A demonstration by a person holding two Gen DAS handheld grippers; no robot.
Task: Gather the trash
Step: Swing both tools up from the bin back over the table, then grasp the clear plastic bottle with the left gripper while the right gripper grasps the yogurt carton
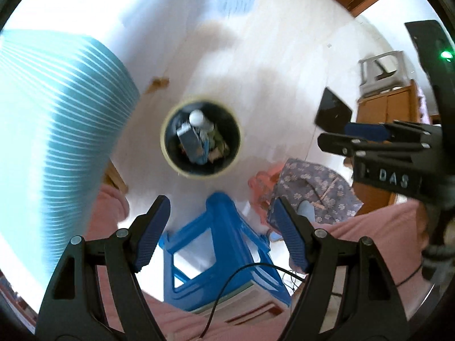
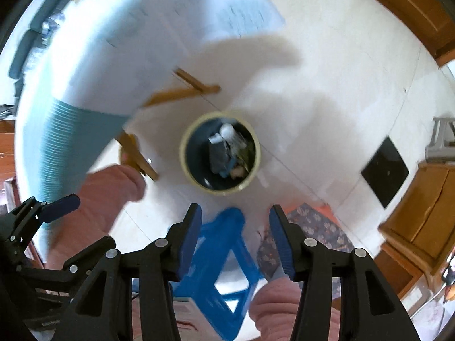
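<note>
Left wrist view
Left hand-held gripper [image 1: 220, 236]: points straight down, jaws wide apart, nothing between the blue pads.
Trash bin [image 1: 170, 157]: round, cream rim, dark inside, standing on the pale floor [image 1: 284, 56] well below the gripper.
Bin contents [image 1: 199, 137]: a white bottle, a grey-blue carton and crumpled scraps lie inside; no print can be read through the blur.
Blue stool [image 1: 224, 244]: plastic, just below the bin in the frame.
Right hand-held gripper [image 1: 335, 139]: enters from the right edge; its black body bears raised letters reading "DAS".
Green light [image 1: 446, 54]: glows on the black device at the right edge.

Right wrist view
Right hand-held gripper [image 2: 236, 241]: points down, jaws partly apart, empty.
Trash bin [image 2: 184, 153]: same filled bin on the floor, beside the wooden legs [image 2: 182, 92] of a striped teal cloth [image 2: 65, 147].
Writing: none readable here.
</note>
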